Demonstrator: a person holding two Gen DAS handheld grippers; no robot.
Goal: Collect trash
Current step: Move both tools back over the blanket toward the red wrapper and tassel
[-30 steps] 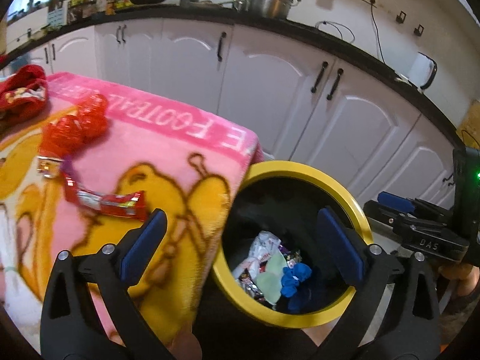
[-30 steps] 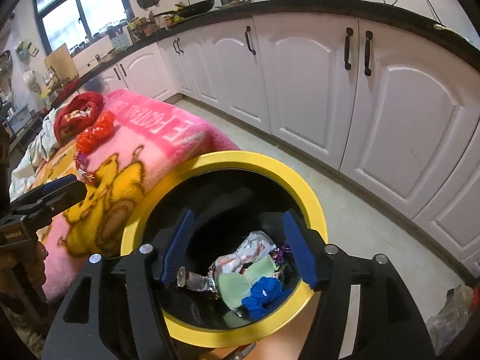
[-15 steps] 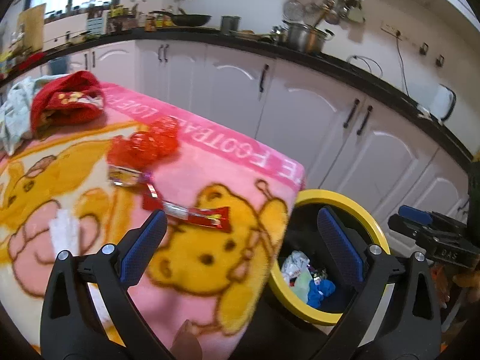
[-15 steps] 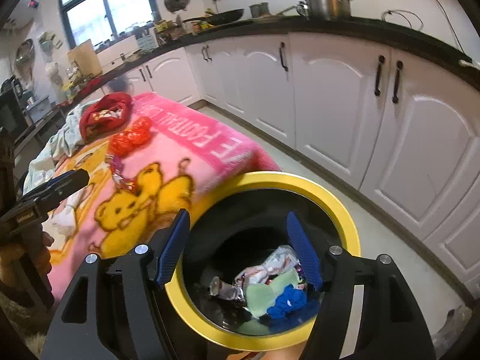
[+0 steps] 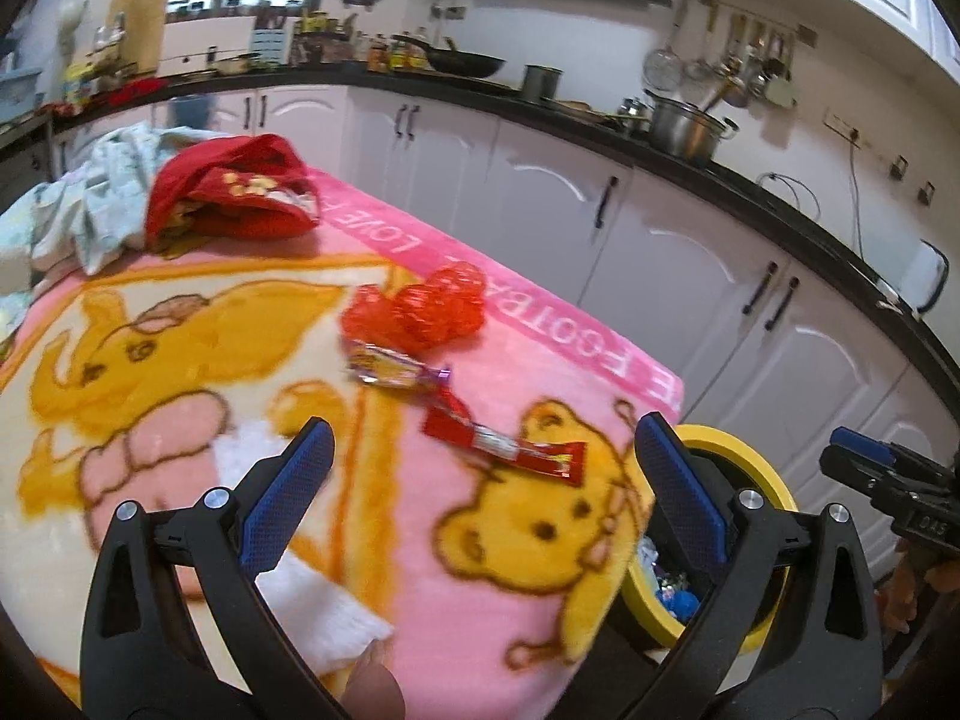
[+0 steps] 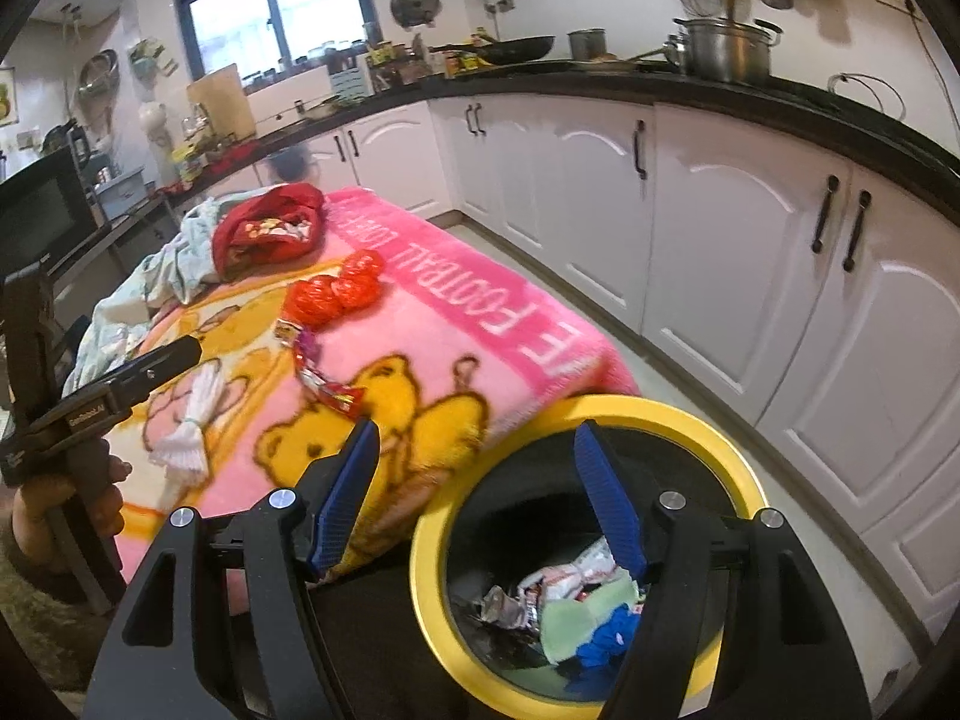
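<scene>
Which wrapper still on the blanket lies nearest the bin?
The long red wrapper, flat by the bear print, nearest the yellow-rimmed bin; the purple-ended wrapper lies farther.

blanket (image 5: 180, 360): pink, spread over bench | red cloth (image 5: 234, 192): bunched at far end, beside pale cloth (image 5: 90, 210) | pot (image 6: 729, 48), wok (image 6: 504, 48): seen on black counter (image 6: 780, 102) | cabinets (image 6: 720, 252): white, closed

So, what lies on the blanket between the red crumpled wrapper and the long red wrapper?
A purple-ended candy wrapper, seen best in the left wrist view.
</scene>
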